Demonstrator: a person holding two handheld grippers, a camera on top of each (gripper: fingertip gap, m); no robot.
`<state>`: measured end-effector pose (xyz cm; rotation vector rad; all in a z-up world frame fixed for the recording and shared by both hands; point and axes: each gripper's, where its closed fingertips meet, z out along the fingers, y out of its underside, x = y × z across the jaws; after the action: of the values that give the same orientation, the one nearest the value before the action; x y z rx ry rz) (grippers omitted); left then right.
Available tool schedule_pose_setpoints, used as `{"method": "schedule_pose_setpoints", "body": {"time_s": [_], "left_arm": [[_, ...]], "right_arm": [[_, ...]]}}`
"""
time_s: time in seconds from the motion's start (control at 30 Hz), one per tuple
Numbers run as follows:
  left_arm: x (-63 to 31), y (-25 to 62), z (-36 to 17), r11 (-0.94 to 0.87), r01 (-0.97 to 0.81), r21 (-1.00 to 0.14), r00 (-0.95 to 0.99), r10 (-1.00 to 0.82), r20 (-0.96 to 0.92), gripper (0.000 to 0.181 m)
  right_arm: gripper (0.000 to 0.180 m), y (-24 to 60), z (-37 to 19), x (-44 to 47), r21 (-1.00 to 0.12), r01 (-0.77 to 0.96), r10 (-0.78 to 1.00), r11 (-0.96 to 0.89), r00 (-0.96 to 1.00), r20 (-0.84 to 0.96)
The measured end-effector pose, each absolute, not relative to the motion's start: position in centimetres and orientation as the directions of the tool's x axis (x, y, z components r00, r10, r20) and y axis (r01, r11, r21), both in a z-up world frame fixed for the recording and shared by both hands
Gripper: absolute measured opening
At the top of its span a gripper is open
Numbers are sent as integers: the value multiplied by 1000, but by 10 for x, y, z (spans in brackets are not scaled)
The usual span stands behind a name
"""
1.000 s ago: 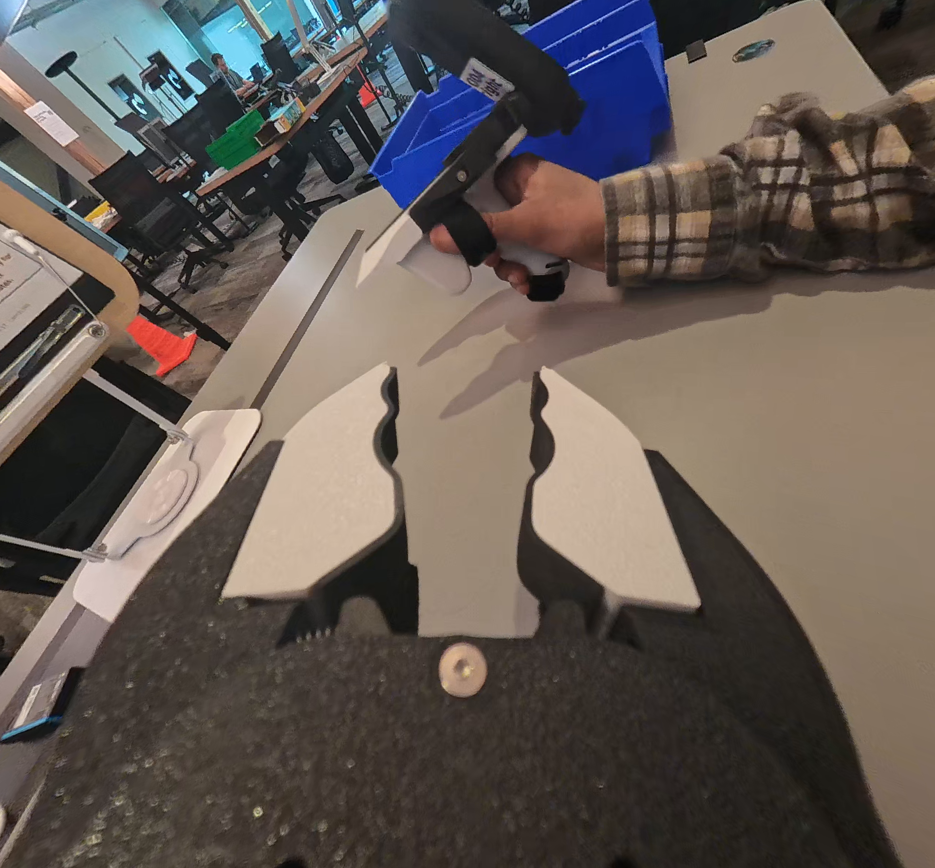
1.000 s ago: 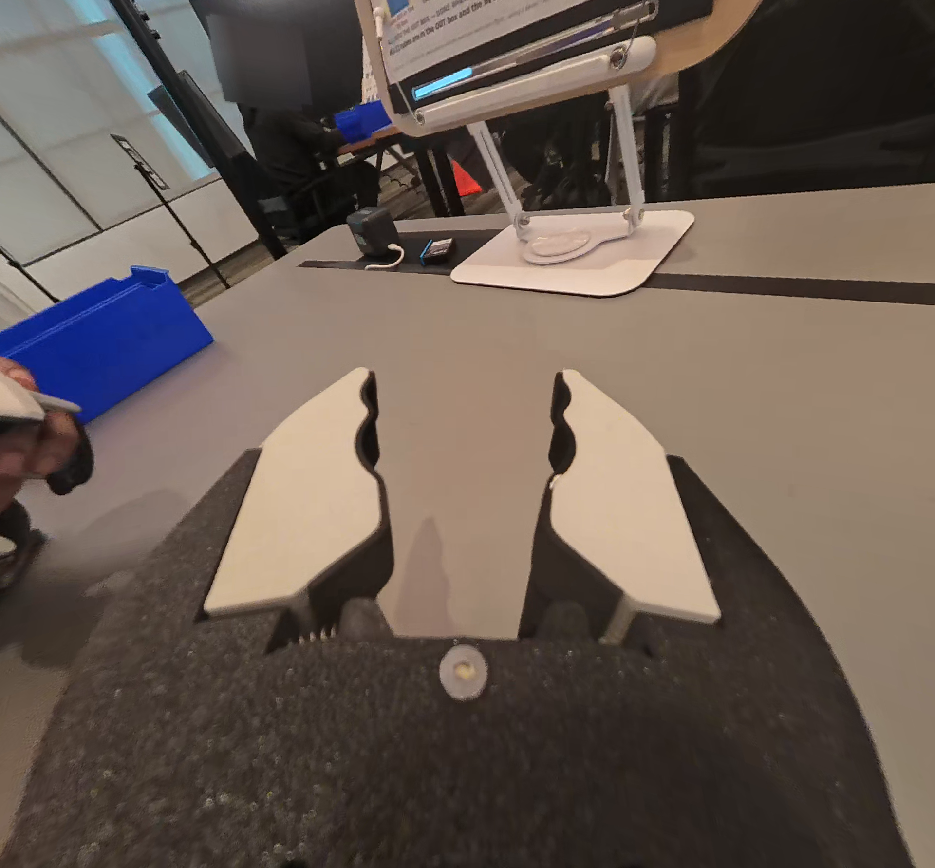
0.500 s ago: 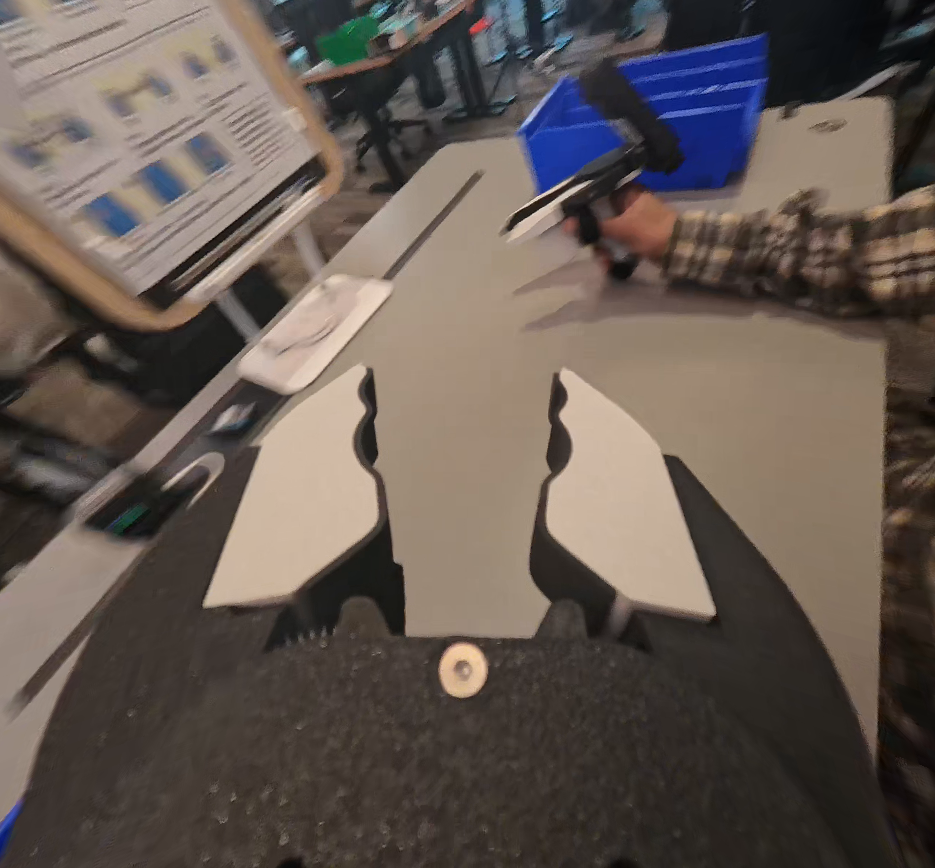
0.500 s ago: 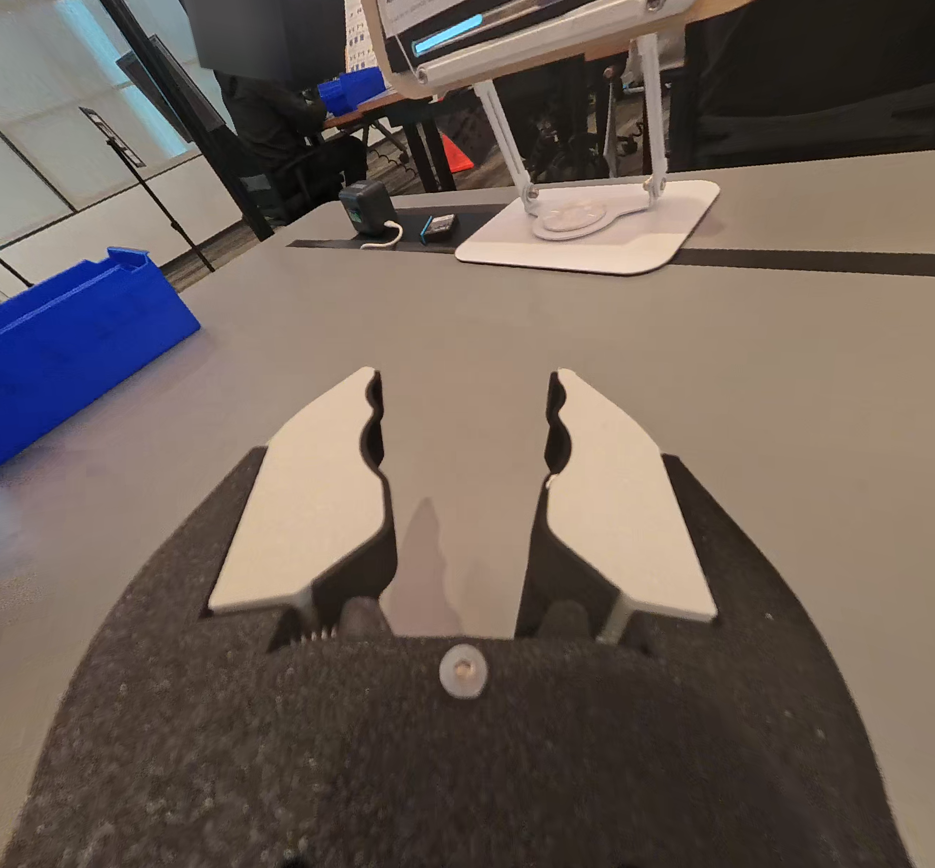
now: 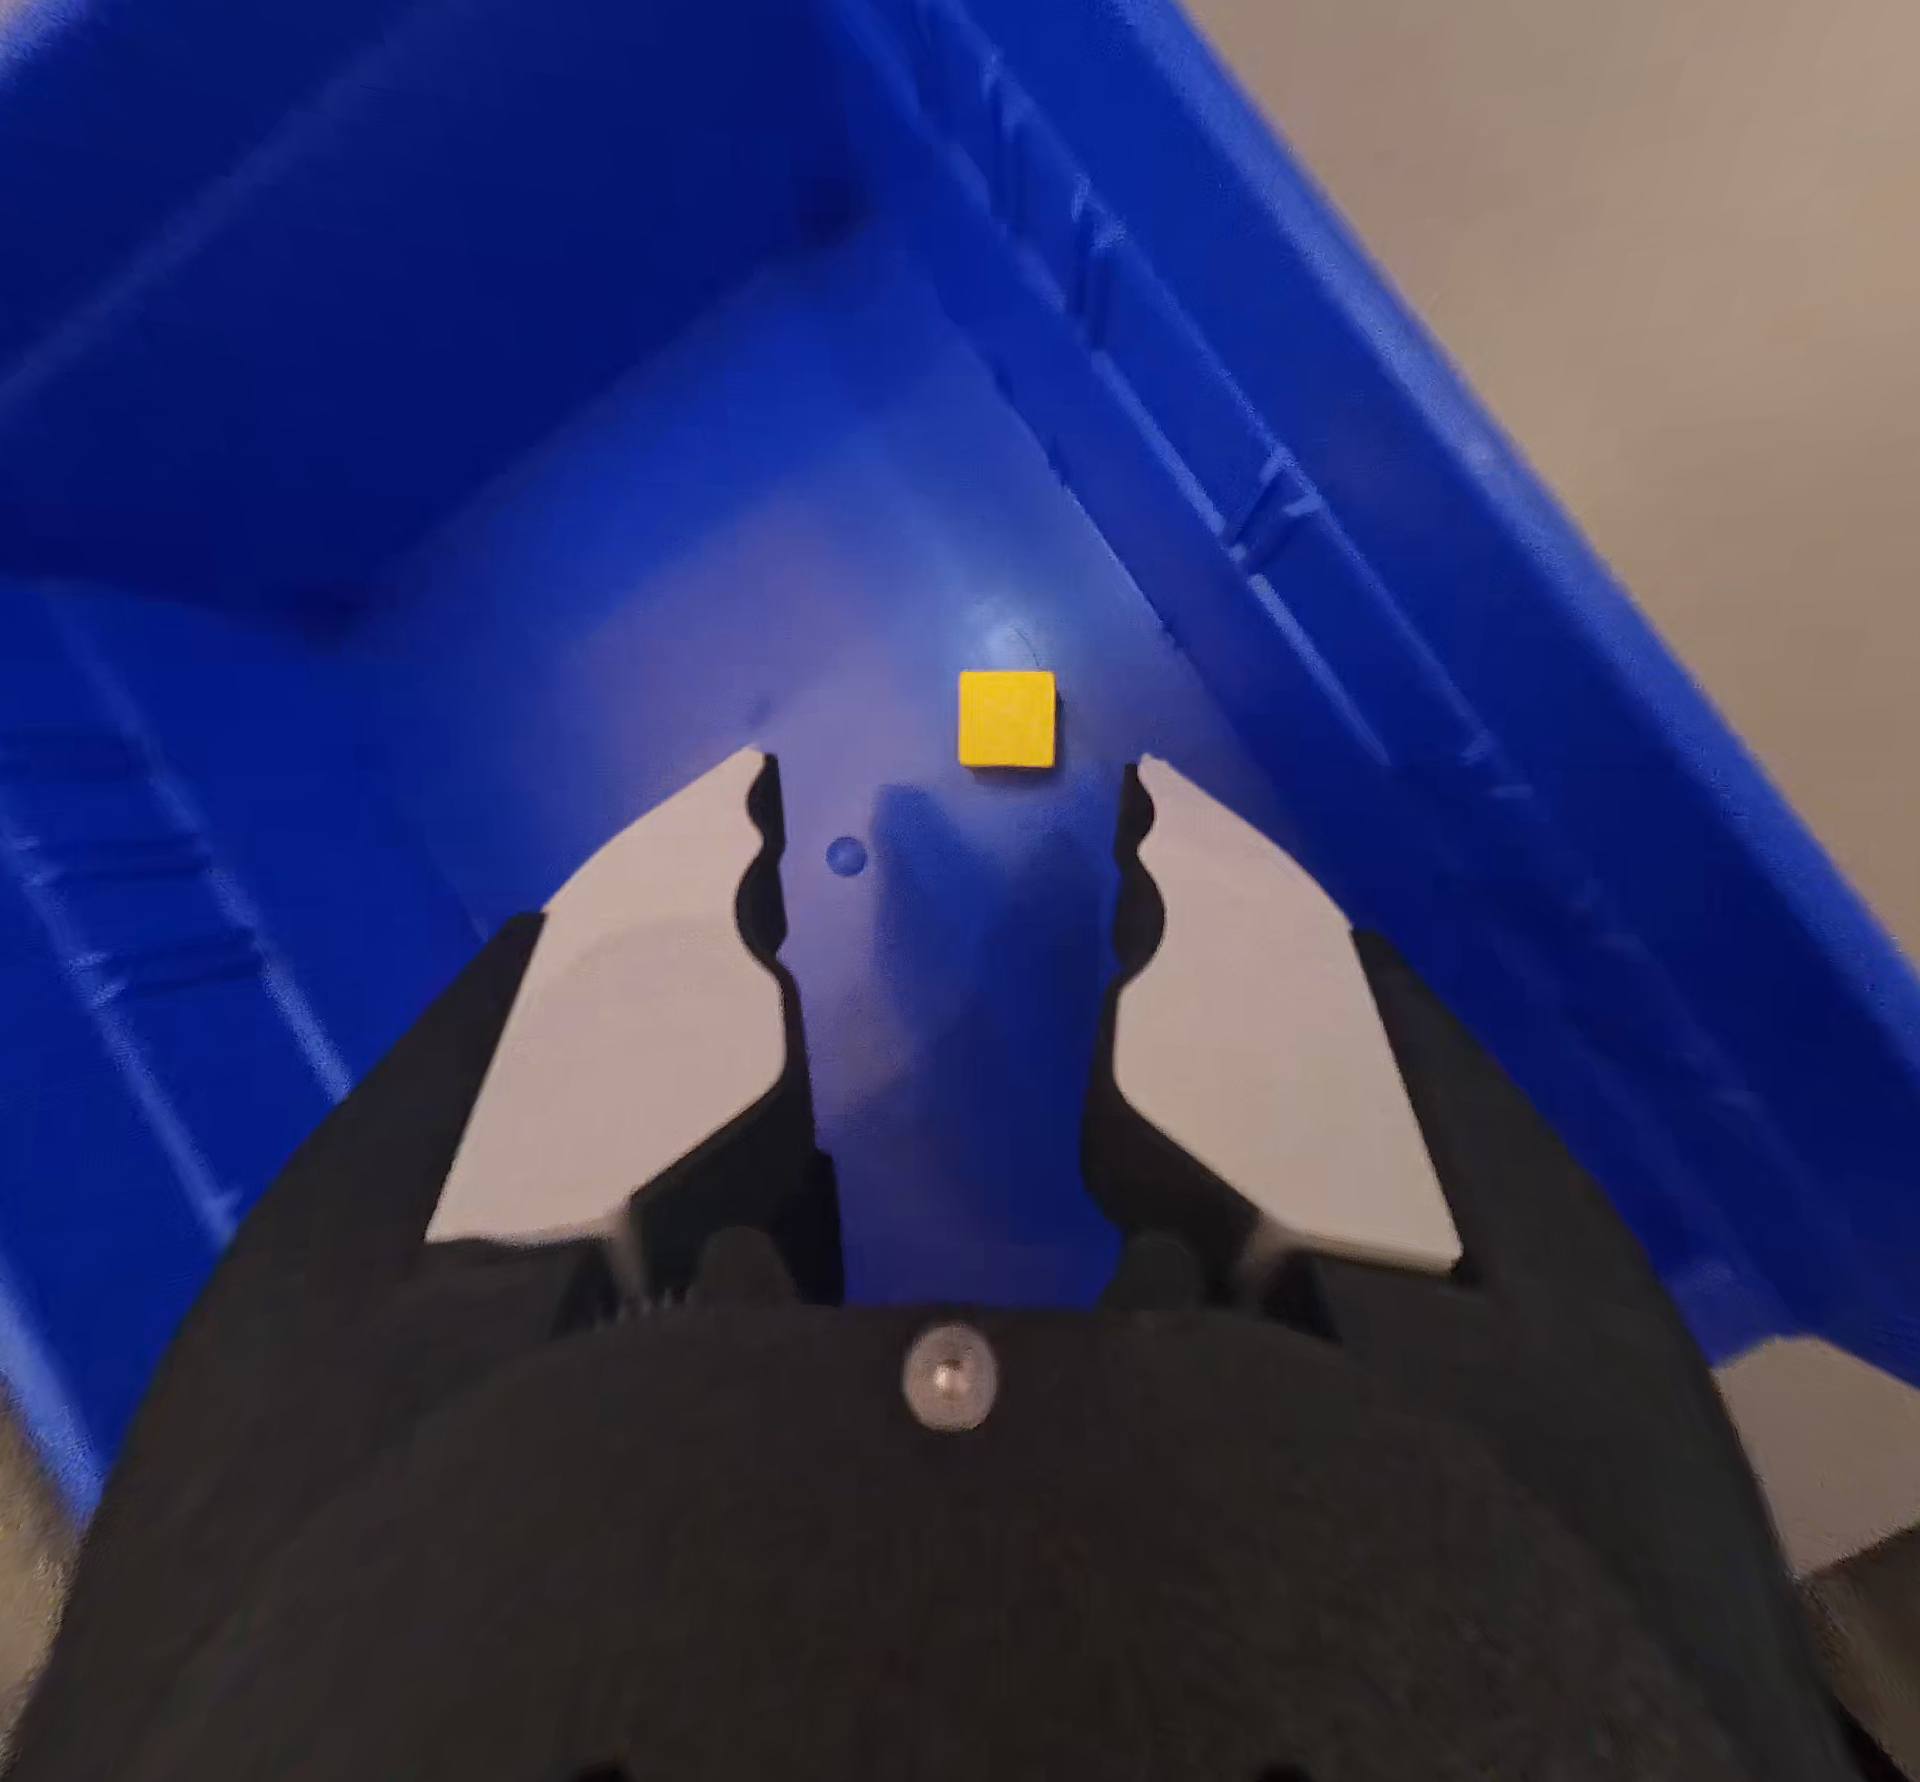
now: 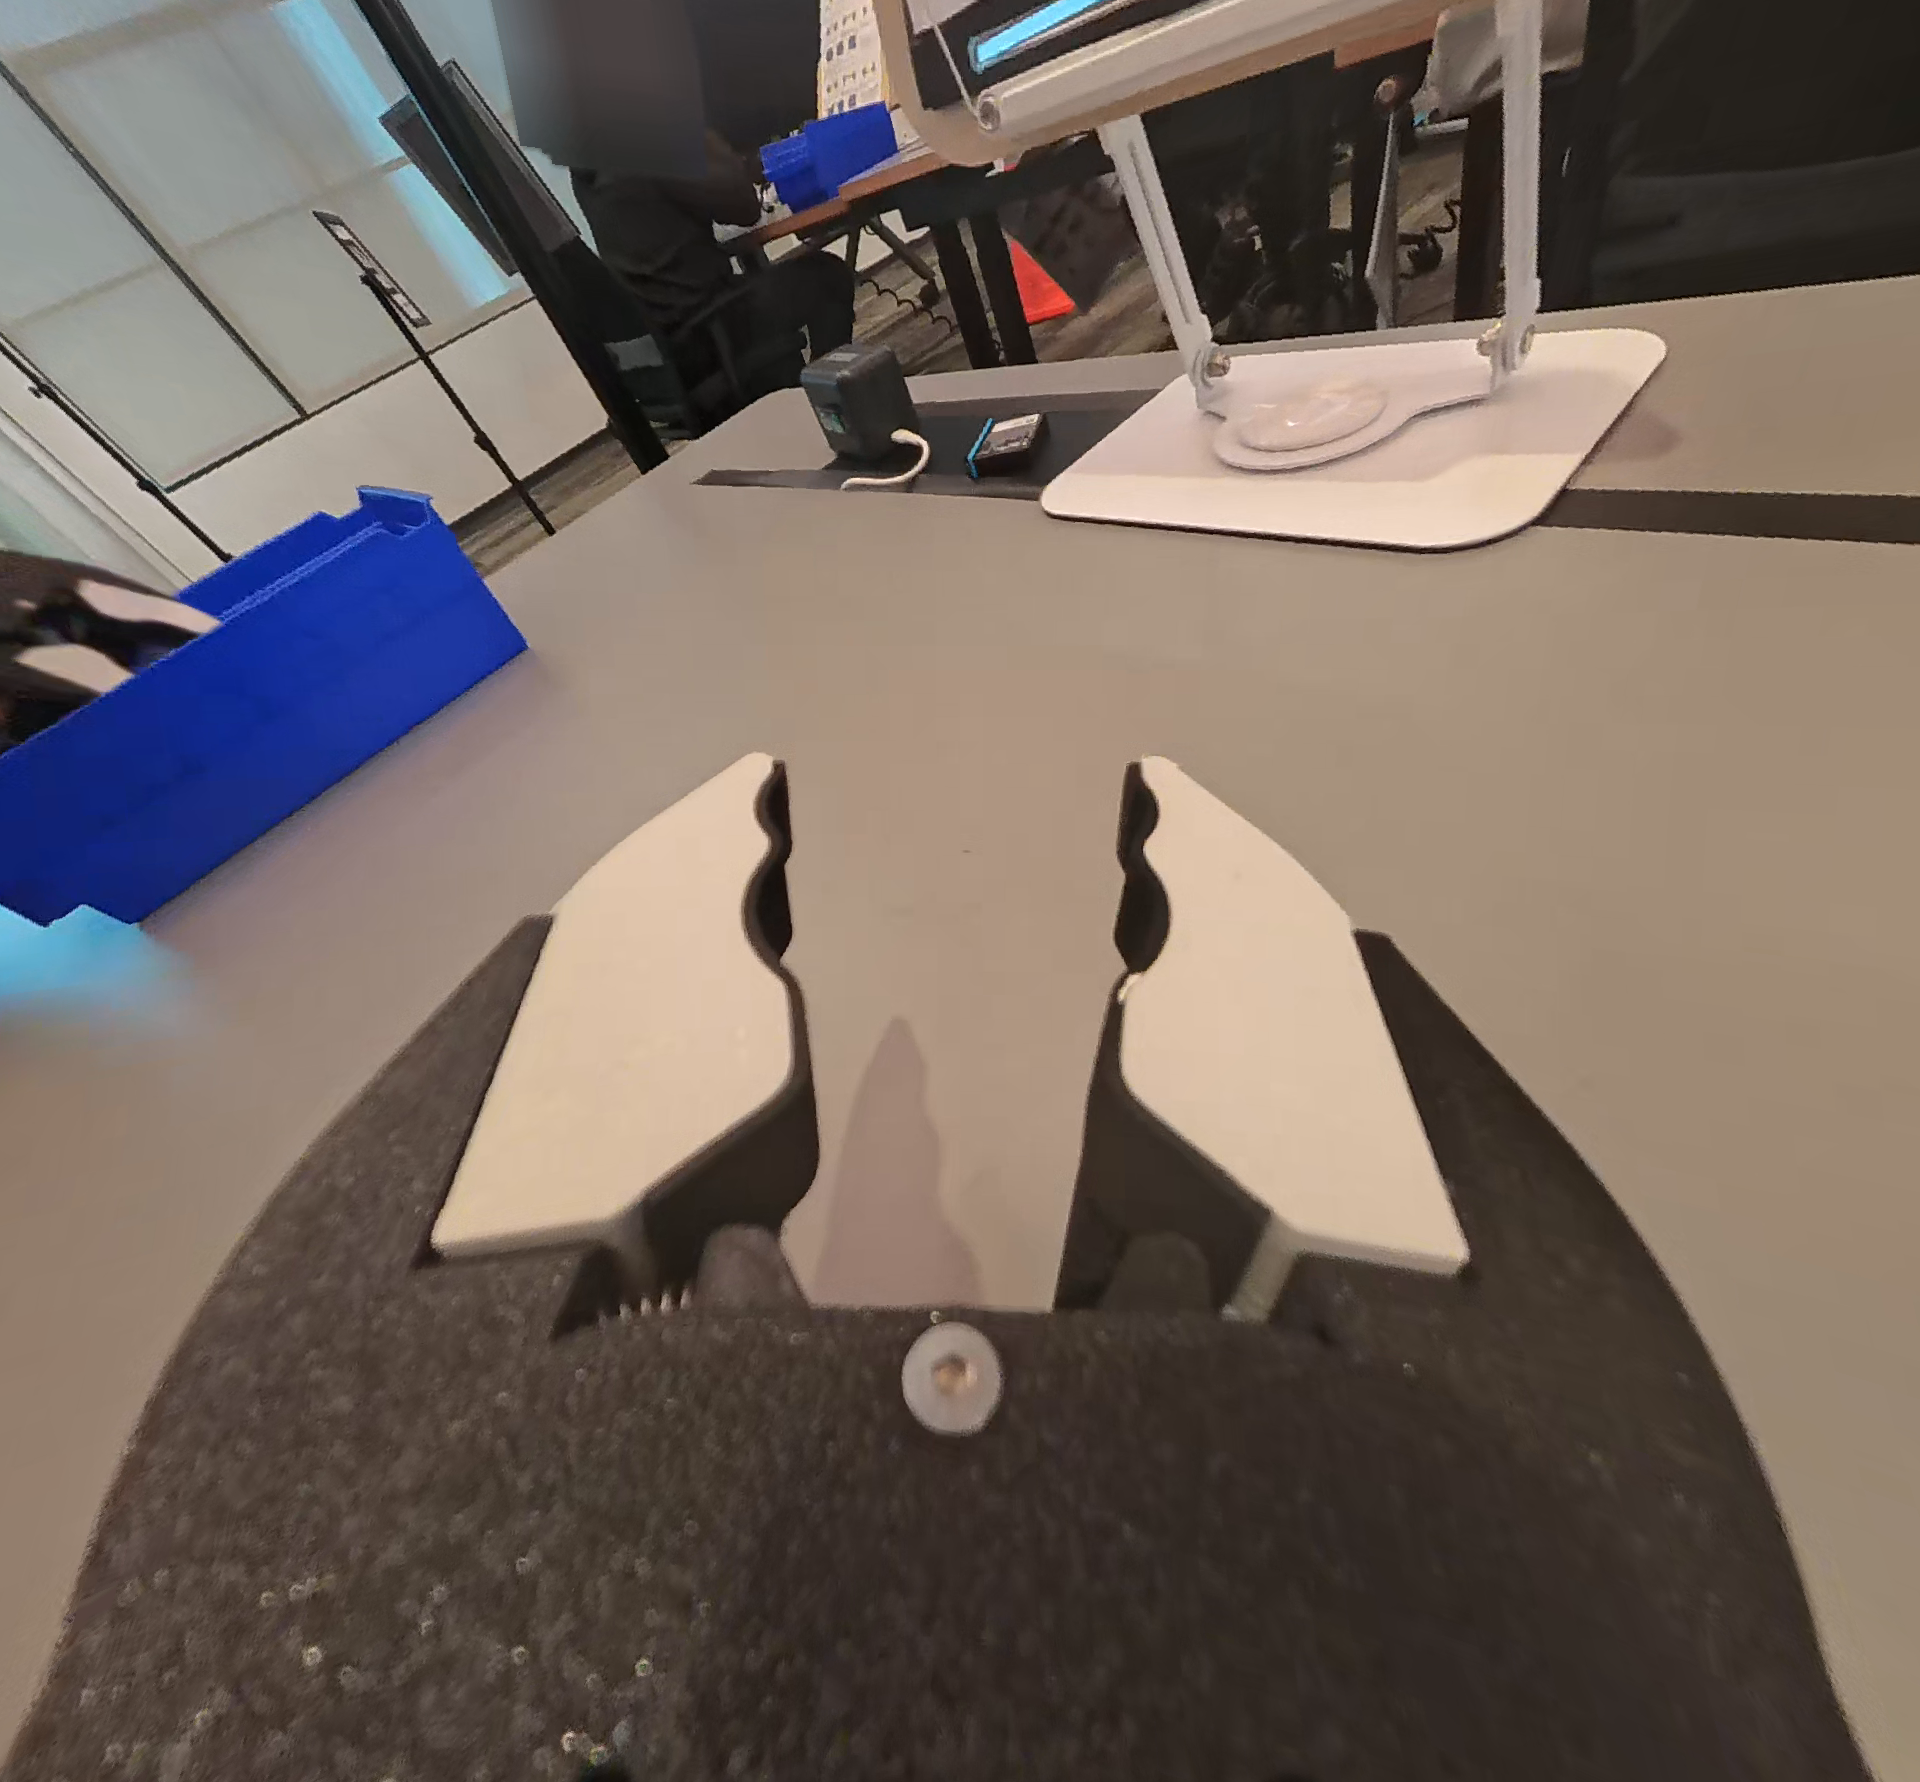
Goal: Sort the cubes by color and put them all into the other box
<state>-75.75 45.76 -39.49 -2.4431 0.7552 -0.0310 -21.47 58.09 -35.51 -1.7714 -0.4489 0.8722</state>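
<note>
A small yellow cube lies on the floor of a blue box, seen from above in the left wrist view. My left gripper is open and empty, pointing down into the box, its tips just short of the cube. In the right wrist view the same blue box stands on the grey table at the far left, with the left gripper reaching into it. My right gripper is open and empty, low over the bare table.
A white tablet stand base with a board above it stands at the table's far side on a black strip. A small black device with a white cable and a small dark card lie beside it. A person sits at a desk beyond.
My left gripper has swung away from the table centre and now points down into the blue box over the yellow cube. My right gripper has shifted slightly and stays open.
</note>
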Motion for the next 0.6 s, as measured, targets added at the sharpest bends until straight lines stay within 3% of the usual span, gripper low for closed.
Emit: {"method": "schedule_pose_setpoints", "body": {"time_s": [0.2,0.37,0.43,0.6], "left_arm": [[-753,468,-429,-718,-546,-433,823,-556,-116,56],[-749,469,-437,-720,-567,-400,806,-586,-88,22],[-758,472,-430,-722,-571,-391,812,-567,-138,22],[-754,489,-347,-597,-487,-637,855,-476,-207,22]], "right_arm": [[60,576,-354,-215,-918,-130,678,-375,637,-367],[59,573,-348,-213,-914,-161,689,-372,612,-388],[59,571,-349,-214,-912,-160,695,-378,601,-394],[58,560,-351,-228,-888,-152,729,-434,520,-445]]}}
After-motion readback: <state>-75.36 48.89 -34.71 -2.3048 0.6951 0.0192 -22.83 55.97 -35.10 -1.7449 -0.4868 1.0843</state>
